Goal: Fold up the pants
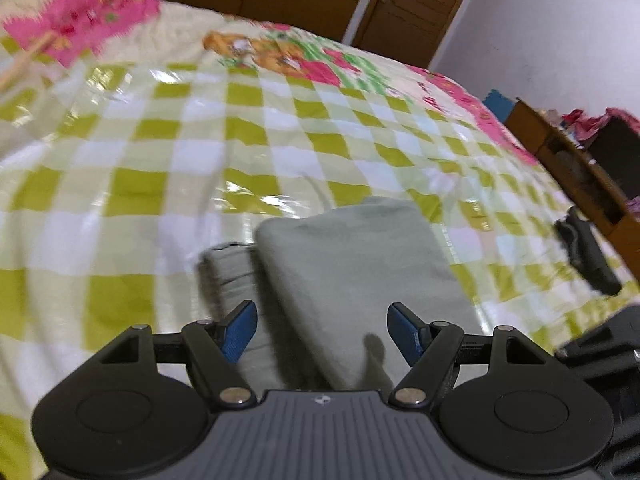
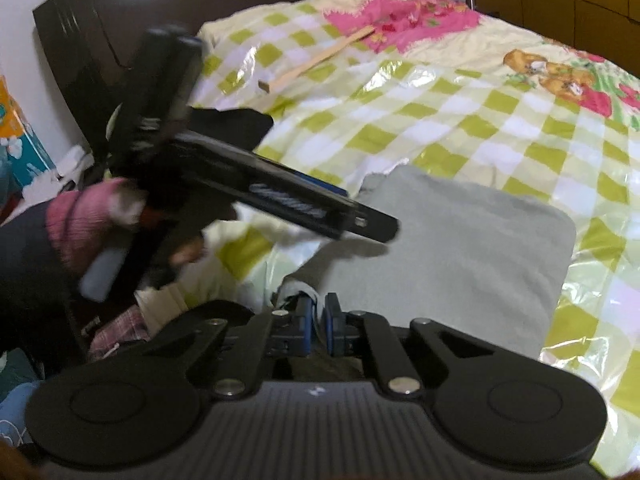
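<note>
Grey pants (image 1: 352,264) lie folded into a thick rectangle on the green-checked bed; in the right wrist view the pants (image 2: 460,248) fill the middle. My left gripper (image 1: 323,332) hovers over their near end, open, with nothing between its blue pads (image 1: 240,332). Seen side-on from the right wrist view, the left gripper (image 2: 376,228) is held by a hand in a pink sleeve (image 2: 80,224), just above the pants' left edge. My right gripper (image 2: 318,328) is shut on the bunched near-left corner of the pants.
A shiny clear plastic sheet covers the checked bedspread (image 1: 160,152). A wooden stick (image 2: 316,60) lies near the pink patch at the head end. A dark headboard (image 2: 80,40) stands at the left, a wooden shelf (image 1: 580,168) beside the bed, and a dark object (image 1: 588,256) at its edge.
</note>
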`<control>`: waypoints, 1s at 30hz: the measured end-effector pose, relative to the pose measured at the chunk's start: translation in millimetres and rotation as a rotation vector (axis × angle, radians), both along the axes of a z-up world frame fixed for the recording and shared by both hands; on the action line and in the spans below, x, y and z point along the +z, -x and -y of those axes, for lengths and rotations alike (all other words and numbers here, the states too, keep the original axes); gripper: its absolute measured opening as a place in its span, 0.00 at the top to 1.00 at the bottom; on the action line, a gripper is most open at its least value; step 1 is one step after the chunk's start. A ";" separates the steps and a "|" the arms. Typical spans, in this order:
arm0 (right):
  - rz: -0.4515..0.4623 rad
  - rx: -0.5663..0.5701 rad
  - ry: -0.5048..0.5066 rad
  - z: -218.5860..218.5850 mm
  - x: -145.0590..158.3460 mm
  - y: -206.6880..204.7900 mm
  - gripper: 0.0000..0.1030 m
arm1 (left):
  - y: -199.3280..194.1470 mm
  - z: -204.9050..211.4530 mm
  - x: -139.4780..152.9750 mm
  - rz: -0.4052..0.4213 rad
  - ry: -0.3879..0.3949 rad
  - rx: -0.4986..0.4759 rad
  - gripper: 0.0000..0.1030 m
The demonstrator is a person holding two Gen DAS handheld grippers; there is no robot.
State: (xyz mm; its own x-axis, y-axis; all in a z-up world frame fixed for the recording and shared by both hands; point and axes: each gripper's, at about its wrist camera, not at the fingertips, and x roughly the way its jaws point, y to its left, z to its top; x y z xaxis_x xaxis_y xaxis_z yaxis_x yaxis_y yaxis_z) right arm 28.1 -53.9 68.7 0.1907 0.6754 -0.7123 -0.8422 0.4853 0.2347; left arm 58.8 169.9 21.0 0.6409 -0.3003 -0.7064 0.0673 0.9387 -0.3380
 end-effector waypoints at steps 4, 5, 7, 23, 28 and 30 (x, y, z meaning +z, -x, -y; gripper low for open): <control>-0.016 -0.007 -0.020 7.9 2.1 0.5 0.94 | -16.8 8.2 3.3 -0.014 -0.031 -0.019 0.25; -0.021 -0.013 -0.026 10.4 1.6 -0.6 0.94 | -19.9 10.3 4.3 -0.020 -0.044 -0.029 0.31; -0.031 -0.023 -0.038 13.9 -0.1 -2.9 0.94 | -27.5 14.2 3.0 -0.049 -0.066 -0.038 0.48; -0.017 0.010 -0.036 16.6 -10.7 9.0 0.46 | -48.0 11.1 -3.1 -0.098 -0.052 -0.009 0.79; 0.084 0.072 0.027 -4.5 -20.7 27.5 0.40 | -50.6 10.6 1.8 -0.086 -0.003 0.000 0.79; 0.159 0.071 0.073 -15.1 -27.7 31.7 0.40 | -51.4 9.7 4.4 -0.081 0.017 0.005 0.79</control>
State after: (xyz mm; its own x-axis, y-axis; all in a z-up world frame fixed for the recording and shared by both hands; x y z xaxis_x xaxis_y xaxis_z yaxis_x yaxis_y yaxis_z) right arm -3.7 -38.8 41.0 0.2586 0.6390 -0.7245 -0.8988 0.4339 0.0619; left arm 110.3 160.2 25.5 0.5830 -0.3099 -0.7511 0.0346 0.9330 -0.3582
